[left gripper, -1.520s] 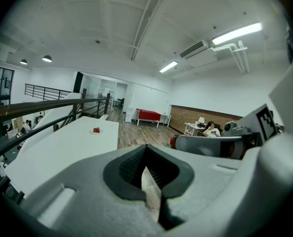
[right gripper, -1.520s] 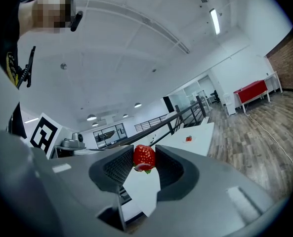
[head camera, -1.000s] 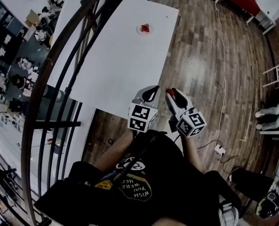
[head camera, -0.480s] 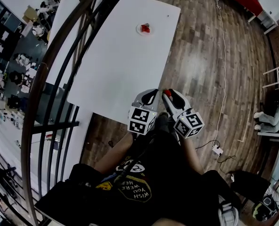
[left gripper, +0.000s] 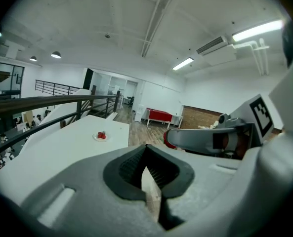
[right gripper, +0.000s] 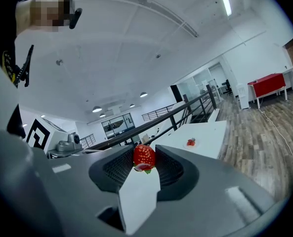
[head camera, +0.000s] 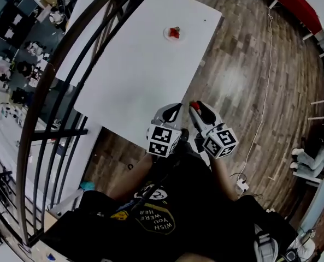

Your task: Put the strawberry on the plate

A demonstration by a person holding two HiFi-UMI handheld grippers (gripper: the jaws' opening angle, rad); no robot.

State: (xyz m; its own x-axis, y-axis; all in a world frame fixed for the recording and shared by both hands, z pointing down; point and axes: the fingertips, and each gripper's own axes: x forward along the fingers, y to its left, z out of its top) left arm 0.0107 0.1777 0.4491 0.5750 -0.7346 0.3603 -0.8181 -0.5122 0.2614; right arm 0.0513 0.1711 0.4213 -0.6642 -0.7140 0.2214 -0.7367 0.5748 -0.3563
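Transport step, it seems: the right gripper (right gripper: 145, 152) pinches the strawberry (right gripper: 144, 158) in its jaws, while the left gripper (left gripper: 146, 151) has its jaws pressed together, empty. Next comes a long reach across the table (head camera: 134, 70) to the far plate (head camera: 168, 35).

A long white table (head camera: 134, 70) stretches away ahead of the jaws, with a dark curved railing (head camera: 58, 81) running along its left side. Wood-plank floor (head camera: 243, 64) spreads to the jaws' right, and a red bench (head camera: 295, 4) stands far ahead on the right.
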